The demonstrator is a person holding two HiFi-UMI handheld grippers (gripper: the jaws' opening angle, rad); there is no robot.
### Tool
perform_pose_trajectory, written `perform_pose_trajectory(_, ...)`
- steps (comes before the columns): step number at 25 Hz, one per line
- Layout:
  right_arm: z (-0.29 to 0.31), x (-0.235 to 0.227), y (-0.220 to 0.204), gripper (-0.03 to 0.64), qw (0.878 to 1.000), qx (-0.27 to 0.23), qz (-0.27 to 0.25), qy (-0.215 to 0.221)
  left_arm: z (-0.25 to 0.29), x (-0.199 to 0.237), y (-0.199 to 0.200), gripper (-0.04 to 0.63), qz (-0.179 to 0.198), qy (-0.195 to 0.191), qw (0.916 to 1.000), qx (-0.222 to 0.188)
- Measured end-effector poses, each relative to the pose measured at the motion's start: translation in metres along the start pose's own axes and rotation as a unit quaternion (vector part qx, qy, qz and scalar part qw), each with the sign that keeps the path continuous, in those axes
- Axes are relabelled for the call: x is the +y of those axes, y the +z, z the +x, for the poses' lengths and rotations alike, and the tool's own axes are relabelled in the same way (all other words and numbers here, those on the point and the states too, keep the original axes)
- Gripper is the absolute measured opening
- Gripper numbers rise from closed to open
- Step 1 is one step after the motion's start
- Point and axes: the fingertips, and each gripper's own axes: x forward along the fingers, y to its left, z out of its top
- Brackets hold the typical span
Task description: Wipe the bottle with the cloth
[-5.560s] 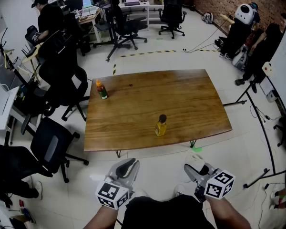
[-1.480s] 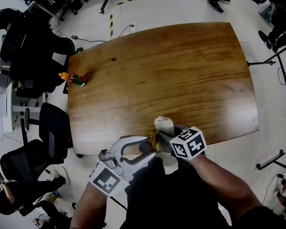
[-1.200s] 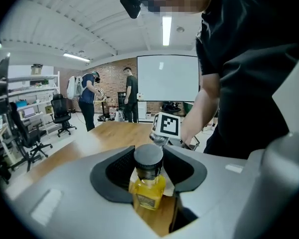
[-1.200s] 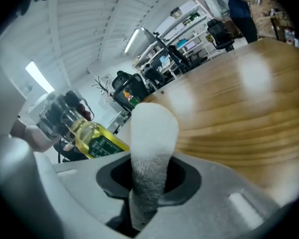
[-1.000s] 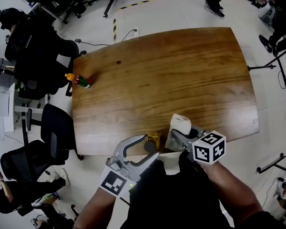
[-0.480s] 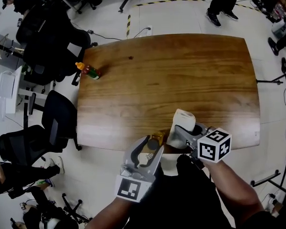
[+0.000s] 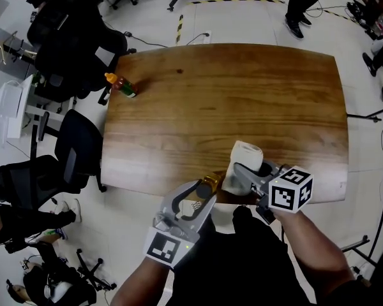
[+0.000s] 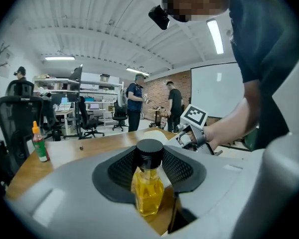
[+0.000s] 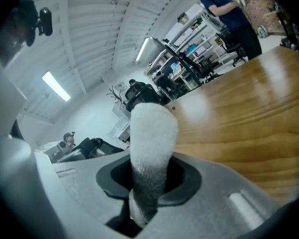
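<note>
The left claw (image 7: pixel 203 193) is closing its jaws. An upright yellow-liquid bottle (image 8: pixel 148 183) with a black cap stands between them at the near edge of the desk (image 7: pixel 242 94), and the pads are not seen pressing on it. The right claw (image 7: pixel 242 173) is clamped on a rolled white cloth (image 9: pixel 152 133). The cloth projects past its tips, just right of the bottle.

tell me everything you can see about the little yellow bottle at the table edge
The bottle is small and clear, glass or plastic by its look, and filled with yellow liquid under a black ribbed cap. It stands upright on the wooden table, close to the near edge. It sits between the jaws of the left gripper, which are closing around it; a gap shows on one side.
</note>
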Motion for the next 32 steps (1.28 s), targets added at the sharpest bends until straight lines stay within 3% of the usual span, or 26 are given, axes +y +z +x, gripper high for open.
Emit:
perform_pose_trajectory(2,-0.003,-0.002,0.009,0.080,0.999,-0.025,0.036,0.008,-0.001,-0.003,-0.001,0.175,0.032,-0.051,0.9982,0.009)
perform_pose_trajectory(5,-0.009,-0.005,0.021,0.080,0.991,-0.077,0.110,0.020,-0.005,-0.005,-0.003,0.175,0.075,-0.128,0.9887,0.024)
perform_pose_trajectory(11,-0.022,0.008,0.040,0.080,0.963,-0.159,0.192,0.107,-0.012,-0.014,-0.010,0.173,0.100,-0.251,0.9615,0.048)
perform_pose_trajectory(14,-0.022,0.021,0.046,0.080,0.943,-0.180,0.234,0.156,-0.012,-0.017,-0.012,0.172,0.121,-0.295,0.9455,0.067)
perform_pose_trajectory(17,-0.011,0.032,0.040,0.080,0.930,-0.188,0.270,0.165,-0.012,-0.018,-0.014,0.172,0.128,-0.313,0.9379,0.078)
perform_pose_trajectory(20,-0.002,0.021,0.021,0.078,0.933,-0.174,0.281,0.141,0.000,-0.026,-0.013,0.172,0.134,-0.322,0.9342,0.076)
perform_pose_trajectory(22,0.007,0.010,0.006,0.078,0.945,-0.162,0.265,0.099,0.003,-0.027,-0.011,0.172,0.138,-0.328,0.9320,0.068)
perform_pose_trajectory(26,0.034,0.005,-0.022,0.078,0.973,-0.130,0.191,0.002,-0.012,-0.020,-0.013,0.172,0.137,-0.340,0.9289,0.056)
perform_pose_trajectory(32,0.047,-0.025,-0.057,0.077,0.988,-0.049,0.057,-0.133,-0.016,-0.020,-0.016,0.170,0.146,-0.357,0.9209,0.057)
